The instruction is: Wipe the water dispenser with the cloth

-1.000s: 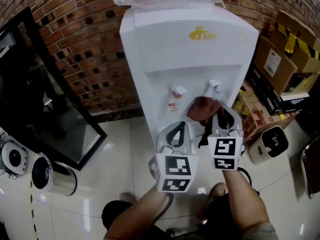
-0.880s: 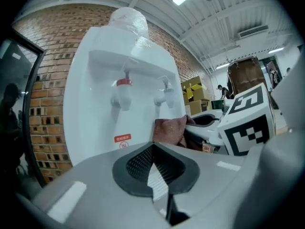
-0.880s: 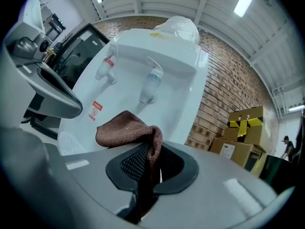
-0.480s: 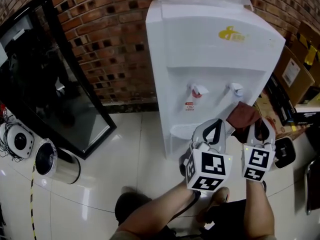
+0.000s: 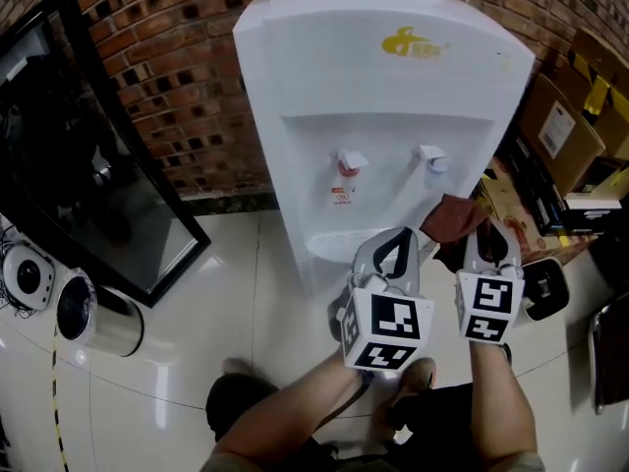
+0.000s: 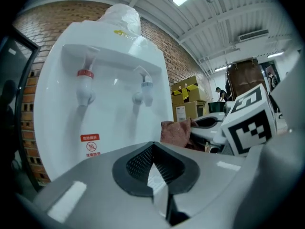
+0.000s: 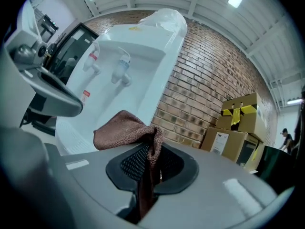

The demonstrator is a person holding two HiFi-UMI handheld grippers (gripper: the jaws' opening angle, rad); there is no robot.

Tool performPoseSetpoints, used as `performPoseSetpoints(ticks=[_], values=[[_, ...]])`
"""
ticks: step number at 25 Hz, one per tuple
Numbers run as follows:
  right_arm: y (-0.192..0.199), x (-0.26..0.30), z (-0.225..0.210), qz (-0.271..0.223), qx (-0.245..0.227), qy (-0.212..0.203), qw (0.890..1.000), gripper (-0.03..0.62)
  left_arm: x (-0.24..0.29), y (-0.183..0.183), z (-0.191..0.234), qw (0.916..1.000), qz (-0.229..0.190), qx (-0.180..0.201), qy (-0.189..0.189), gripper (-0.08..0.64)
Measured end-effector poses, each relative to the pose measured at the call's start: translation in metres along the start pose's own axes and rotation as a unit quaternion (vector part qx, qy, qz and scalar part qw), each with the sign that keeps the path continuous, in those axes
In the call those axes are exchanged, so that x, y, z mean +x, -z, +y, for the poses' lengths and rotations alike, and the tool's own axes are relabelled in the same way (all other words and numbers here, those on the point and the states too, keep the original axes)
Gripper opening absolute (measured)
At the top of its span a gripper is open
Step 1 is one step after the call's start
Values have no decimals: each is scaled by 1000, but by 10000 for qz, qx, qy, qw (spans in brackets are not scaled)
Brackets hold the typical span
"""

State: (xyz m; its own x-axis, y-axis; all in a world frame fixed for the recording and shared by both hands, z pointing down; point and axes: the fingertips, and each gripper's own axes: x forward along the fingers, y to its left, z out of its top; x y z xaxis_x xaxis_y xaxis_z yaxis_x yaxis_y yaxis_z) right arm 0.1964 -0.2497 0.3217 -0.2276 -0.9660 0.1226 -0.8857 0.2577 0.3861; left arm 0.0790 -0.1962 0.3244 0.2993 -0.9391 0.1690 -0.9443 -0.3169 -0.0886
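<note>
A brick wall [image 5: 167,96] is backing the white water dispenser [image 5: 383,96], which is standing on a glossy tiled floor [image 5: 236,303] with cardboard boxes [image 5: 555,126] piled to its right. The brown cloth [image 5: 454,216] is hanging from the right gripper [image 5: 475,232], whose jaws are pinching a fold of it, nearly together. The free part is draping forward near the dispenser's lower right front; I cannot tell whether it is touching. The left gripper [image 5: 398,242] is sitting just beside it, jaws closed together on nothing. The cloth is looking soft, light and limp, so it will probably bunch under pressure. Gripping a gathered fold is leaving a loose flap for wiping. There are one dispenser, one cloth, two taps and two grippers.
</note>
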Motion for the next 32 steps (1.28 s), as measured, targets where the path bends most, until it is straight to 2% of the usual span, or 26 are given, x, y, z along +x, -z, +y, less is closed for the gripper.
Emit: performPoseSetpoints(ticks=[4, 10, 15, 20, 23, 26, 28, 32], values=[[-34, -16, 20, -492, 140, -336, 9981, 51, -21, 12, 24, 9994, 114, 210, -237, 0], [-78, -42, 88, -977, 442, -1213, 9868, 51, -75, 47, 85, 9945, 423, 467, -831, 0], [-108, -57, 166, -1315, 573, -1939, 9705, 51, -122, 69, 136, 9887, 575, 188, -1370, 0], [-100, -47, 253, -1046, 289, -2553, 9608, 51, -162, 66, 175, 9818, 448, 2, -1846, 0], [-82, -36, 293, -845, -104, -2637, 9608, 51, -177, 73, 190, 9778, 551, -140, -2014, 0], [-52, -18, 313, -446, -446, -2593, 9637, 51, -179, 77, 193, 9766, 576, -355, -2044, 0], [-39, -7, 313, -294, -571, -2503, 9660, 51, -176, 77, 188, 9781, 594, -297, -1974, 0], [-35, -4, 300, -298, -671, -2406, 9679, 51, -160, 80, 172, 9820, 670, -226, -1754, 0]])
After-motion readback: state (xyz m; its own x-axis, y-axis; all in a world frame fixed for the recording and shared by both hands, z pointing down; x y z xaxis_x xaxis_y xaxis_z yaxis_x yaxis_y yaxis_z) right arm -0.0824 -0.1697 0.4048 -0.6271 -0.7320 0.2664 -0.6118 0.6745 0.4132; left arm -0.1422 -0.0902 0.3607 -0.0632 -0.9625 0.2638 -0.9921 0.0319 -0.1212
